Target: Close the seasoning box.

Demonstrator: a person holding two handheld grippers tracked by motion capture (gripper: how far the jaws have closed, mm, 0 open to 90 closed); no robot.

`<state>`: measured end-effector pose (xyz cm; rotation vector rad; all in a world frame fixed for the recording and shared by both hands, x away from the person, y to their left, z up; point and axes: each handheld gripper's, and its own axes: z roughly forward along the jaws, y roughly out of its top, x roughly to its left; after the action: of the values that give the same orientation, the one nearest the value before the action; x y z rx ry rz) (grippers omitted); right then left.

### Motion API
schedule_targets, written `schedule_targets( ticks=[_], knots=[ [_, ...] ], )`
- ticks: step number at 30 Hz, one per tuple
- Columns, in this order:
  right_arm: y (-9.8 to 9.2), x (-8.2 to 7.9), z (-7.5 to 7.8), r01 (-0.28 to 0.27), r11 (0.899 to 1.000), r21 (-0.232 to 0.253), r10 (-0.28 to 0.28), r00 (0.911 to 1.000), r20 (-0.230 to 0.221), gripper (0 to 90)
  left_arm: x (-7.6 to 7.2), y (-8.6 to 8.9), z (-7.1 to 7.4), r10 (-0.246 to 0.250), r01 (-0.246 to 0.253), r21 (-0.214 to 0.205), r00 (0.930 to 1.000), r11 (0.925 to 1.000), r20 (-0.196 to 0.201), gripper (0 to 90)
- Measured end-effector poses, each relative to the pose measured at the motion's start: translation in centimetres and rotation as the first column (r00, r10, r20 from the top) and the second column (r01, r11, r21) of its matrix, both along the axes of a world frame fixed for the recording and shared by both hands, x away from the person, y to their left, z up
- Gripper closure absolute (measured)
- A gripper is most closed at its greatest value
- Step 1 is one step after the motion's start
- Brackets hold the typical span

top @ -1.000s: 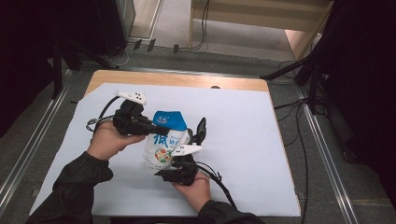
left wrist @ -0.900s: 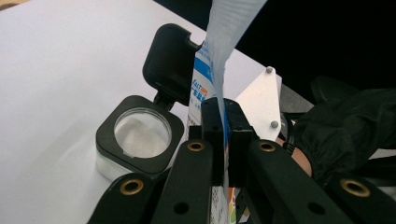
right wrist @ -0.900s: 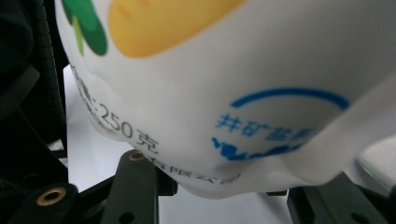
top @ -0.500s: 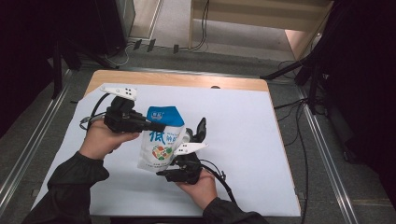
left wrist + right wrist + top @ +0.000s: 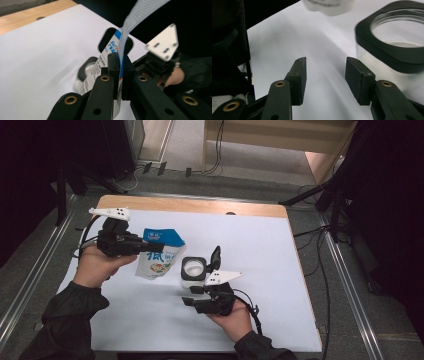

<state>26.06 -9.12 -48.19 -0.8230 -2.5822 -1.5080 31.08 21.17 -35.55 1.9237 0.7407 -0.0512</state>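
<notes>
On a table [image 5: 150, 204] with a wooden far edge lies a white sheet [image 5: 260, 245], with grey floor and cables beyond. Above the sheet, the left gripper [image 5: 145, 247] clamps the top edge of a blue-and-white pouch [image 5: 159, 257], lifted clear. The right gripper [image 5: 325, 72] has just been opening, with nothing between its jaws; a black-rimmed clear jar [image 5: 193, 270] stands just beside it, lid flipped up.
</notes>
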Motion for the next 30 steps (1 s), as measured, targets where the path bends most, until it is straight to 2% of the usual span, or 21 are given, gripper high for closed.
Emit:
schedule_targets(
  ticks=[3, 5, 7, 11, 14, 21, 24, 30],
  knots=[
    [-1.0, 0.1, 0.4, -0.017, 1.0, -0.003, 0.017, 0.9998, 0.008, 52.8, 0.2, 0.8, -0.2, 0.045, -0.045, 0.014, 0.999, 0.9989, 0.007, 90.0],
    [-1.8, 0.2, 0.7, -0.044, 0.999, 0.0, 0.044, 0.999, 0.009, 52.1, 0.3, 1.3, -0.3, 0.072, -0.072, 0.007, 0.9973, 0.9974, 0.014, 90.0],
    [-2.3, 0.2, 0.9, -0.049, 0.999, -0.014, 0.05, 0.9983, 0.029, 52.2, 0.3, 1.7, -0.3, 0.094, -0.094, -0.003, 0.9954, 0.9955, 0.017, 90.0],
    [-3.2, 0.7, 1.0, -0.051, 0.998, -0.044, 0.053, 0.998, 0.034, 52.2, 0.6, 2.5, -0.6, 0.167, -0.167, 0.001, 0.9858, 0.986, 0.021, 90.0],
    [-3.9, 1.1, 1.0, -0.038, 0.998, -0.051, 0.039, 0.9986, 0.034, 52.2, 0.9, 3.0, -1.0, 0.196, -0.196, 0.013, 0.9804, 0.9805, 0.02, 90.0],
    [-5.6, 2.0, 1.3, 0.005, 0.999, -0.038, -0.004, 0.9998, 0.022, 52.2, 2.7, 4.1, -2.5, 0.252, -0.252, 0.007, 0.9675, 0.9677, -0.019, 90.0],
    [-6.4, 2.5, 1.4, 0.022, 0.999, -0.043, -0.021, 0.9993, 0.03, 52.2, 3.5, 4.3, -2.9, 0.269, -0.269, 0.004, 0.9629, 0.9631, -0.018, 90.0],
    [-7.5, 3.3, 1.3, 0.075, 0.997, -0.035, -0.074, 0.9972, 0.014, 52.4, 4.9, 4.5, -3.8, 0.305, -0.305, 0.014, 0.9524, 0.9523, -0.002, 90.0]
  ],
)
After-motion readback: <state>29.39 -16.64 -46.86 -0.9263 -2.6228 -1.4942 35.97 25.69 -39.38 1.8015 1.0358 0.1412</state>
